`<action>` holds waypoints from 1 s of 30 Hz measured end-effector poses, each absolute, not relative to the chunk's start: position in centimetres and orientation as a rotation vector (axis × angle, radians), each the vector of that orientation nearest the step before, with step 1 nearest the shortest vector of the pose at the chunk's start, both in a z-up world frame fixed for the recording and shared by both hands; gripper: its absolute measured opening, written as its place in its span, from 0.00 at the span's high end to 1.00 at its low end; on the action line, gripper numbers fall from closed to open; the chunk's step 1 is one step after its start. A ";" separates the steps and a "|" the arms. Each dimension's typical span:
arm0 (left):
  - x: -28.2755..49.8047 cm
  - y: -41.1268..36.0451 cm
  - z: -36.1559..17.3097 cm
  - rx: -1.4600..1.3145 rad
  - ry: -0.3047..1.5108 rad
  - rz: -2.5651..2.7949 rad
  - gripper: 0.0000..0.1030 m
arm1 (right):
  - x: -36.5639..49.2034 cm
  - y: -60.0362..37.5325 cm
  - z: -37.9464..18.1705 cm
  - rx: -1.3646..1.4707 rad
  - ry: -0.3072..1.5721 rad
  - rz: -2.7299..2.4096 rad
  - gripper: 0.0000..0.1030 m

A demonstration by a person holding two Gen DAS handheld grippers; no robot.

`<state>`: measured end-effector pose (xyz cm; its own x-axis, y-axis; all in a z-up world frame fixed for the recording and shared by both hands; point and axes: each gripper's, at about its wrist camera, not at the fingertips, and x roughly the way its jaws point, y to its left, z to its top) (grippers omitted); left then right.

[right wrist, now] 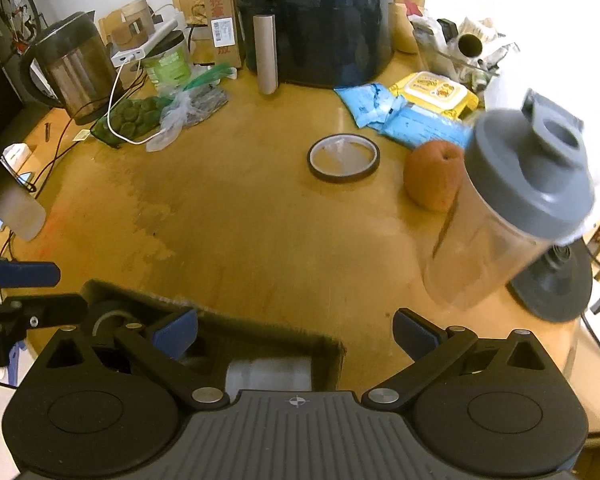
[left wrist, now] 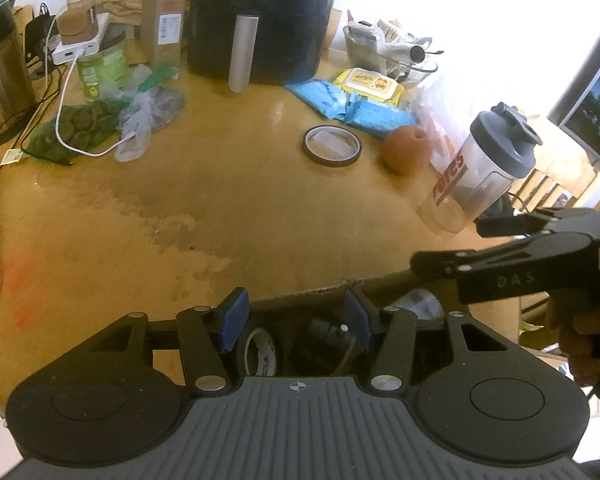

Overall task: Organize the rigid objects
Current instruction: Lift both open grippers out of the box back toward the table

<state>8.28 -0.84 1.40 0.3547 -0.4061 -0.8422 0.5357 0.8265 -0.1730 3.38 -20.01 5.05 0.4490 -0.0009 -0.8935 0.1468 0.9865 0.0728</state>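
Note:
A clear shaker bottle with a grey lid [left wrist: 478,168] [right wrist: 512,204] stands at the table's right edge. A black tape ring [left wrist: 331,146] [right wrist: 343,158] lies flat mid-table, with an orange fruit [left wrist: 405,149] [right wrist: 432,174] to its right. My left gripper [left wrist: 296,320] is open and empty above a dark box [right wrist: 332,354] at the table's near edge; a tape roll [left wrist: 260,354] lies inside. My right gripper [right wrist: 296,334] is open and empty over the same box, left of and below the bottle. It also shows in the left wrist view [left wrist: 446,244].
A black air fryer [left wrist: 260,20] [right wrist: 320,20] stands at the back, with a kettle [right wrist: 76,68], green tub [left wrist: 100,60], bagged items [left wrist: 84,124] and a white cable [left wrist: 66,120] at left. Blue packets [left wrist: 340,100] and a yellow wipes pack [right wrist: 436,92] lie back right.

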 end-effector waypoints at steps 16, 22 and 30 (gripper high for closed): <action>12.7 -1.2 1.7 0.122 1.022 -0.678 0.45 | 11.1 -20.6 6.7 0.071 1.039 -0.116 0.00; 13.6 -0.7 2.1 0.099 1.002 -0.680 0.34 | 13.1 -21.0 5.5 0.061 1.044 -0.141 0.00; 13.7 0.6 1.1 0.080 1.045 -0.666 0.34 | 14.8 -21.6 2.4 0.062 1.062 -0.148 0.00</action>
<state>13.73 0.59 1.12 0.3261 -0.4704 -0.8200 0.5441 0.8027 -0.2441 14.77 -21.59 2.36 0.4784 -0.0909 -0.8734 0.1511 0.9883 -0.0201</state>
